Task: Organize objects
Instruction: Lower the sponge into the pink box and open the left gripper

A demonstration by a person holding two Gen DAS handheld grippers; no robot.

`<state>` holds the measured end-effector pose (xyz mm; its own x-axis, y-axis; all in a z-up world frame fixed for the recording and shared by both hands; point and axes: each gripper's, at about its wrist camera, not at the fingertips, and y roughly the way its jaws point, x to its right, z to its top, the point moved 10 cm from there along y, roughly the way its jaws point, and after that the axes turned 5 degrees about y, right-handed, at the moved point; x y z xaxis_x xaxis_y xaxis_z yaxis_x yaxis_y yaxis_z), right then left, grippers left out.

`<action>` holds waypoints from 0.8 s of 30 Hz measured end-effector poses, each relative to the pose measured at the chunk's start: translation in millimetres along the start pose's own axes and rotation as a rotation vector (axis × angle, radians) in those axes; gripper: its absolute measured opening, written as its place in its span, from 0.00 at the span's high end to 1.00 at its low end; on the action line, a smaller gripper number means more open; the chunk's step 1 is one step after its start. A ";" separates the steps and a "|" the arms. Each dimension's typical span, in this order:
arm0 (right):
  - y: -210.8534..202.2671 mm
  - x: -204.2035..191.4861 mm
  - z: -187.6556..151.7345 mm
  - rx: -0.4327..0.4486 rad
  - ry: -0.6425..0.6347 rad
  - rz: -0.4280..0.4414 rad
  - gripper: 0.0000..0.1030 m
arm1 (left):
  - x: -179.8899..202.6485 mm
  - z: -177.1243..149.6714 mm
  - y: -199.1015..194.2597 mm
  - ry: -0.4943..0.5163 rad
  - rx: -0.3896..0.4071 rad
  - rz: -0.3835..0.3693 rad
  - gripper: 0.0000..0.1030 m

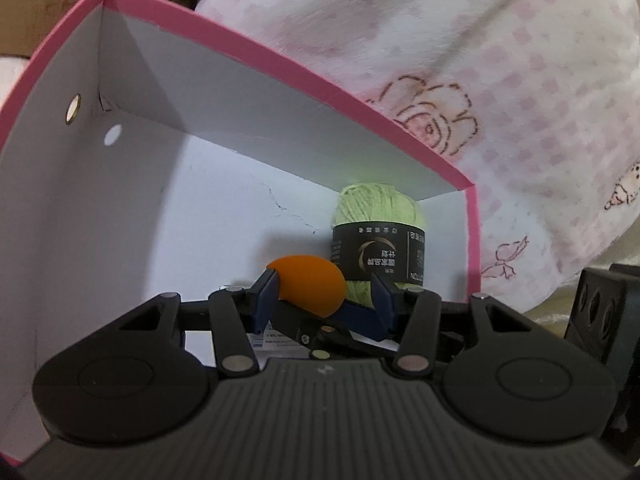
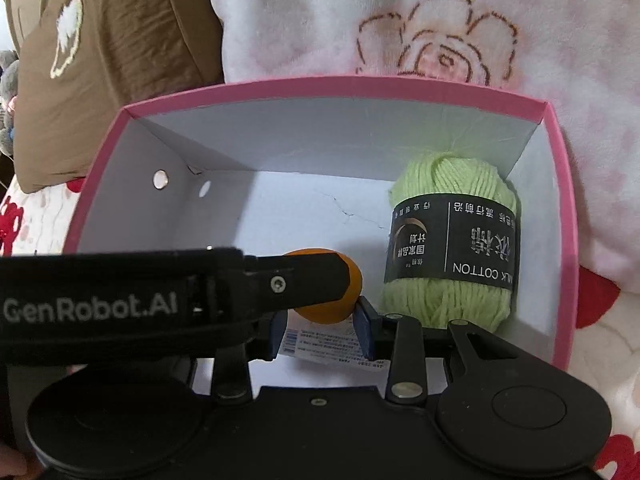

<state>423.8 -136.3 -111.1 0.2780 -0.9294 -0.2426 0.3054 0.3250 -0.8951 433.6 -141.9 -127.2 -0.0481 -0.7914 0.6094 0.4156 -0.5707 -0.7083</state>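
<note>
Inside pink box (image 2: 320,86), beside green yarn ball (image 2: 444,184): my left gripper (image 1: 325,298) brackets orange egg-shaped item (image 1: 310,286), right gripper (image 2: 321,334) brackets printed packet (image 2: 316,345); grip on either undeterminable

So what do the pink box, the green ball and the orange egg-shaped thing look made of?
Pink box: stiff card, matte pink outside, white inside, with creased folds and a metal eyelet. Green ball: soft spun yarn in visible strands; its paper band reads "MILK COTTON". Orange egg-shaped thing: smooth and matte, probably foam or rubber; unclear.
</note>
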 end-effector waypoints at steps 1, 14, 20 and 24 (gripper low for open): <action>2.6 1.6 -0.5 -0.005 0.014 -0.005 0.60 | -0.8 0.4 2.4 0.005 -0.003 0.005 0.54; -3.9 -0.6 1.5 0.021 -0.026 -0.008 0.60 | -8.4 -4.0 22.1 -0.045 -0.015 0.008 0.54; -27.5 -3.5 -4.0 0.040 -0.060 0.019 0.60 | 0.8 -1.6 3.6 0.041 0.027 0.044 0.54; -47.0 -1.6 -12.8 0.056 -0.067 0.054 0.59 | 8.1 -2.4 -19.6 0.135 0.055 0.102 0.54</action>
<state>397.4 -152.4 -73.4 0.3554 -0.8971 -0.2624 0.3381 0.3851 -0.8587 422.8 -137.7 -109.3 -0.1229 -0.8691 0.4792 0.4738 -0.4756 -0.7411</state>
